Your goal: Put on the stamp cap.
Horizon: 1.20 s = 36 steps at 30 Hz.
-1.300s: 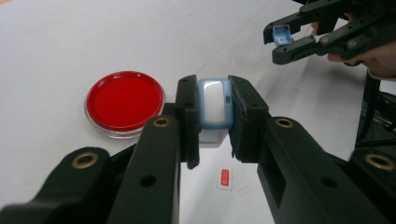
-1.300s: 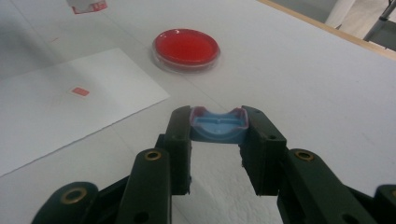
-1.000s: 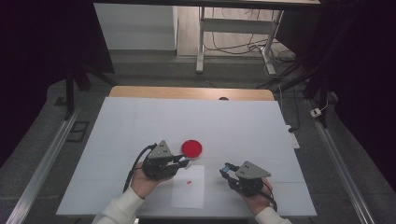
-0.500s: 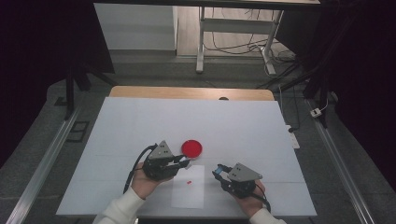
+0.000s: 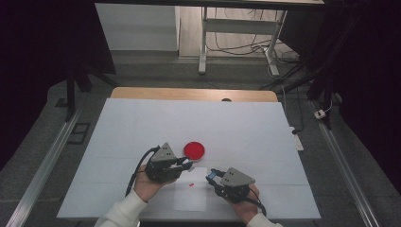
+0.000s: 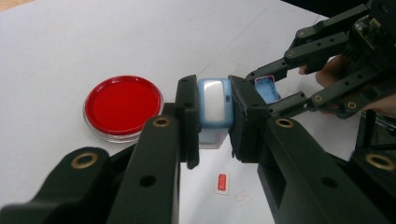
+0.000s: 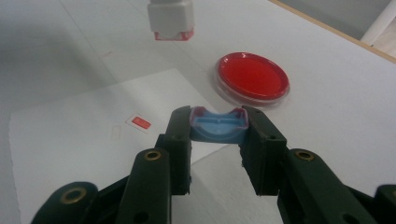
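Two pieces in hand, one per gripper, and not yet joined.

From the high view: left gripper (image 5: 187, 165) and right gripper (image 5: 211, 174) low over the near half of the table (image 5: 142, 123), tips turned toward each other and near but apart; between and below them a sheet of paper (image 5: 189, 201) with a small red mark (image 5: 191, 184); just beyond the left gripper's tips, a round red dish (image 5: 194, 150).

From the left gripper view: jaws closed tight on a small blue-and-white stamp (image 6: 215, 107), held off the table; just beside it on the right, clearly not touching, a blue cap (image 6: 267, 88) pinched in the other gripper; red dish (image 6: 122, 105) lying to the left; red mark (image 6: 222, 181) on the paper below, with a fainter outline beside it.

From the right gripper view: jaws closed on the blue cap (image 7: 218, 125), hollow side up and reddish along the rim; stamp (image 7: 170, 18) hanging ahead at the top, red underside facing down; paper (image 7: 70, 121) and mark (image 7: 141, 122) to the left, dish (image 7: 252, 74) to the right.

Judging by all this: stamping most likely done, given the print on the paper; left to do, probably, lining the cap up under the stamp, pressing the two together, then setting the closed stamp down.
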### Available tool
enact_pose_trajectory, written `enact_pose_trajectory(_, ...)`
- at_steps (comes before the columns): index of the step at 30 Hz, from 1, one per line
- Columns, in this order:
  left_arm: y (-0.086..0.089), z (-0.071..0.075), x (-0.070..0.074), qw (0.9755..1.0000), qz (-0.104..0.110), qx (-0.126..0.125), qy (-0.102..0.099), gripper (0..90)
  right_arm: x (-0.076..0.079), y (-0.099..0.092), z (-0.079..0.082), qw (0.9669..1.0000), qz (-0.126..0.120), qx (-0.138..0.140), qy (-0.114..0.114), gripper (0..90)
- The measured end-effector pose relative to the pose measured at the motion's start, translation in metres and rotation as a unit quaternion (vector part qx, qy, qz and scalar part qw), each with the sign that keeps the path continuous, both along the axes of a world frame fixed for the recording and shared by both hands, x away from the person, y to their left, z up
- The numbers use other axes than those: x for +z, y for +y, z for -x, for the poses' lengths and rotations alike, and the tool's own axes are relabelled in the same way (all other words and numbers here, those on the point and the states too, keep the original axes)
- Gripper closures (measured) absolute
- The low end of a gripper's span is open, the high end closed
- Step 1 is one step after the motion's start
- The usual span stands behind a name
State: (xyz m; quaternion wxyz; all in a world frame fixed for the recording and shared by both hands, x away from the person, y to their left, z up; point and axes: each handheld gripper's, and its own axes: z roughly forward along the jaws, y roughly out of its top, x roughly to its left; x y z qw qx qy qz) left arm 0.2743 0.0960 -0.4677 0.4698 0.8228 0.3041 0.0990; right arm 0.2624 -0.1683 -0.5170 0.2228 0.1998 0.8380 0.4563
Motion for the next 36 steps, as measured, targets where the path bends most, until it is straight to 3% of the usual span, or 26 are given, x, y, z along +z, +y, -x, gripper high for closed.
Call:
enact_pose_trajectory(15, -0.005, 0.001, -0.001, 1.0000, 0.000, -0.002, -0.001, 74.0, -0.001, 0.018, 0.003, 0.9999, -0.001, 0.007, -0.009, 64.2)
enact_pose_trajectory(36, -0.013, 0.006, 0.002, 0.9998, 0.021, -0.006, 0.002, 74.0, -0.007, 0.042, 0.005, 0.9999, 0.003, 0.000, -0.017, 64.2)
